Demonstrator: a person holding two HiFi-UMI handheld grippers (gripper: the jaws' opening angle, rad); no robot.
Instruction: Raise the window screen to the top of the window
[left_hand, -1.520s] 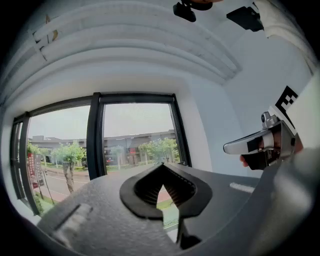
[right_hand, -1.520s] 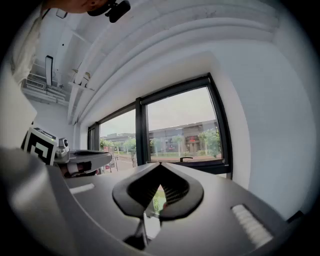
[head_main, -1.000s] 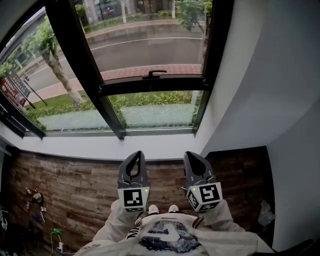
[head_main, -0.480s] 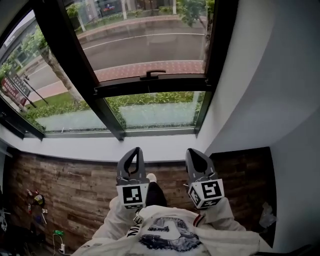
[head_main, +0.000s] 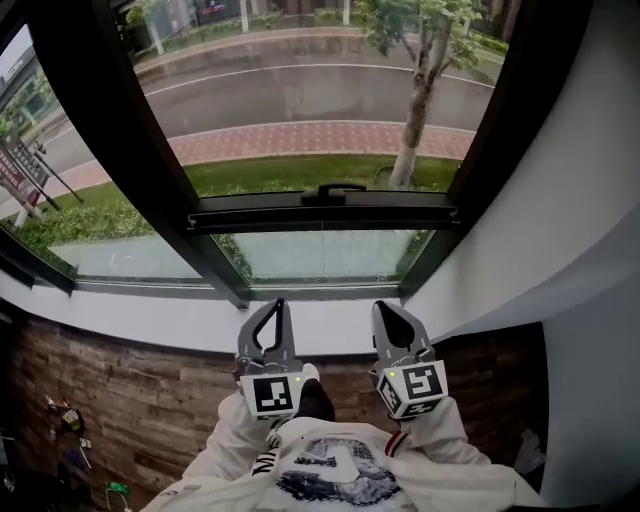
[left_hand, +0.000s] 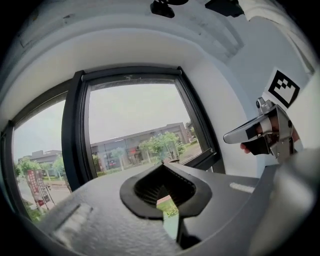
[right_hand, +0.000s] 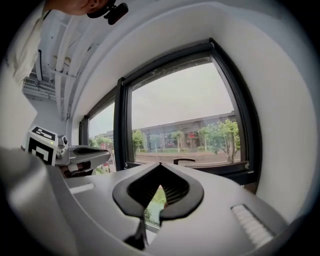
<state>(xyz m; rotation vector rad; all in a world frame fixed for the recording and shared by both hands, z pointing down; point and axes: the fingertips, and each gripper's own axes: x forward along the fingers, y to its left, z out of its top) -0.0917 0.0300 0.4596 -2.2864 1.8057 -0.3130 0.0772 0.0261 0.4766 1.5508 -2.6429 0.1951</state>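
Note:
The window's black horizontal bar (head_main: 320, 212) carries a small black handle (head_main: 327, 189) at its middle, with glass above and below it. The handle also shows in the left gripper view (left_hand: 172, 161) and in the right gripper view (right_hand: 184, 161). My left gripper (head_main: 278, 303) and right gripper (head_main: 384, 307) are held side by side over the white sill, pointing level at the window and short of the bar. Both are shut with nothing between the jaws. Each gripper appears in the other's view: the right gripper (left_hand: 252, 134), the left gripper (right_hand: 86, 153).
A white sill (head_main: 150, 312) runs below the glass. A thick black mullion (head_main: 110, 150) slants at left and a white wall (head_main: 570, 200) closes the right side. Wooden floor (head_main: 120, 400) has small items at far left (head_main: 60, 420) and a pale bag (head_main: 528, 440) at right.
The person has stepped toward the window, carrying both grippers forward; the bar and handle now sit larger and lower in the head view. Both grippers stayed shut.

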